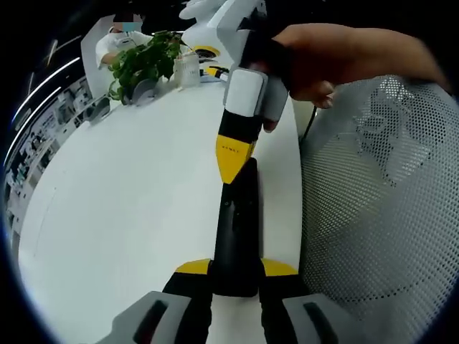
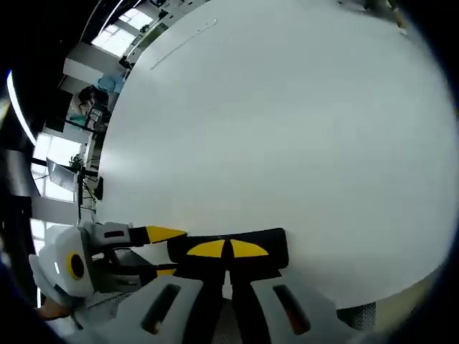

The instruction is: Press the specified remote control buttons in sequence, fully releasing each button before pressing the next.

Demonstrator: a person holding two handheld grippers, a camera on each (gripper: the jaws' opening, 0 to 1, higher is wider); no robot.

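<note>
Your left tool (image 1: pixel 235 281) clamps the near end of the remote (image 1: pixel 237 229), steadying it flat on the table (image 1: pixel 129 215). Your right tool (image 1: pixel 233 168), tips together, bears down on its far end, pressing a button.

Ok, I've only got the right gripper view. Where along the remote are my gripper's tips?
Observer: In the left gripper view, the right gripper has its shut yellow tips at the far end of the remote, away from the left gripper.
Operator: Is the remote held, or just lying there?
Observer: The left gripper is shut on its near end, one jaw on each side. It lies along the table.
Operator: Anything close beside it?
Observer: A mesh chair back stands right by the table edge.
</note>
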